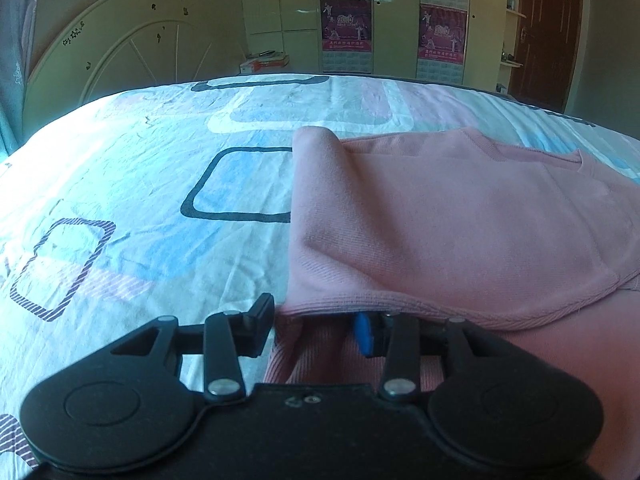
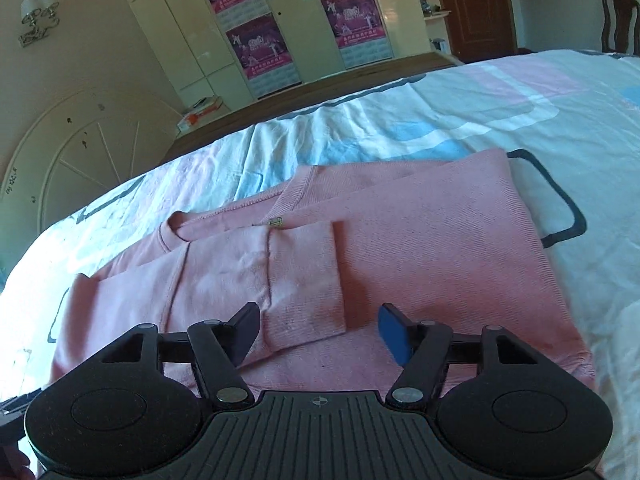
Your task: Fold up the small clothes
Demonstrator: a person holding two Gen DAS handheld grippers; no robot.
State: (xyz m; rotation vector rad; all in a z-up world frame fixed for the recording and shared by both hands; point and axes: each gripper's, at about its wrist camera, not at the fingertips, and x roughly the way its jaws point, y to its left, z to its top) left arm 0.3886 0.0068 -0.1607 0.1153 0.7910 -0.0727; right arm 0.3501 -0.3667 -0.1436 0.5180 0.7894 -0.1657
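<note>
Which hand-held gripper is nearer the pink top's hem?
Left. The left hand-held gripper has the pink top hem draped between its fingers; the right hand-held gripper hangs open over a folded sleeve.

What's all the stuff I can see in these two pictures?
sweater: one, pink, partly folded on the bed
bedsheet: one, white with blue and pink squares, covering the bed
headboard: one, cream, behind the bed
wardrobe: one, cream, far wall
posters: several, magenta, on the wardrobe doors
door: one, dark brown, right of the wardrobe
chair: one, dark wood, far right
wall lamp: one, glass, above the headboard
left gripper: one, black, sweater hem between its fingers
right gripper: one, black, open over the sweater
</note>
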